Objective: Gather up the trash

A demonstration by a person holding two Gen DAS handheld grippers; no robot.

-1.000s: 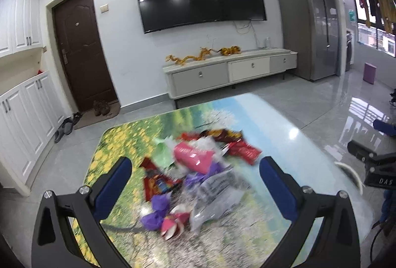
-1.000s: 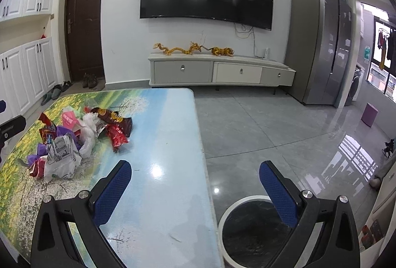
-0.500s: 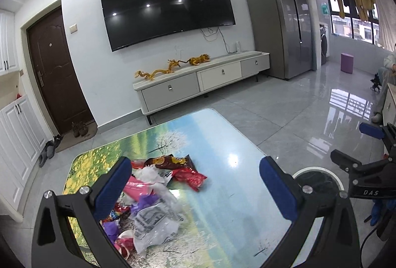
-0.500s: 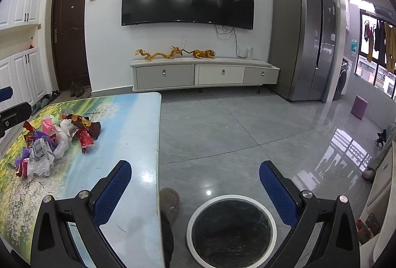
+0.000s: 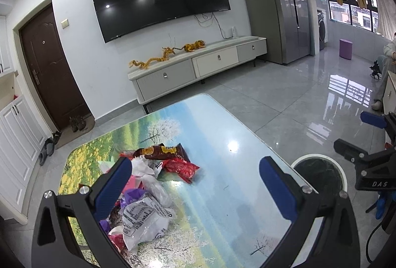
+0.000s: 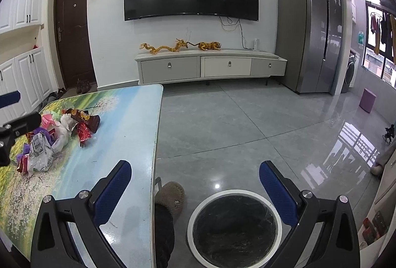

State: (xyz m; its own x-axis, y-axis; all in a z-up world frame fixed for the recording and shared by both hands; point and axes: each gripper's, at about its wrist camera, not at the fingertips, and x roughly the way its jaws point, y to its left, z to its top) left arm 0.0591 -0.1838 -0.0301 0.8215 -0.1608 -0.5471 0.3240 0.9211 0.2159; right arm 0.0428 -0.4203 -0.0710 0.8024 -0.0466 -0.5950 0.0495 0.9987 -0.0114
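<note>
A heap of trash (image 5: 148,191) lies on the picture-printed table (image 5: 222,193): a clear printed bag (image 5: 144,221), a red wrapper (image 5: 180,167), a brown snack bag (image 5: 160,151), plus pink and purple scraps. My left gripper (image 5: 195,186) hangs open above the table, its left finger over the heap, holding nothing. The right wrist view shows the same heap (image 6: 54,134) far left. My right gripper (image 6: 195,191) is open and empty, held off the table's right edge above a round white-rimmed bin (image 6: 234,226) with a black liner, also seen as the bin (image 5: 319,176).
A slipper (image 6: 170,198) lies on the grey tile floor between table and bin. A TV cabinet (image 6: 210,68) stands along the far wall, a fridge (image 6: 311,30) to its right, a door (image 6: 71,32) and white cupboards left. A seated person's legs (image 5: 381,77) show far right.
Both grippers have swung to the right. The heap has slid toward the left in both views, and the bin has come into full view under my right gripper. Both stay open.
</note>
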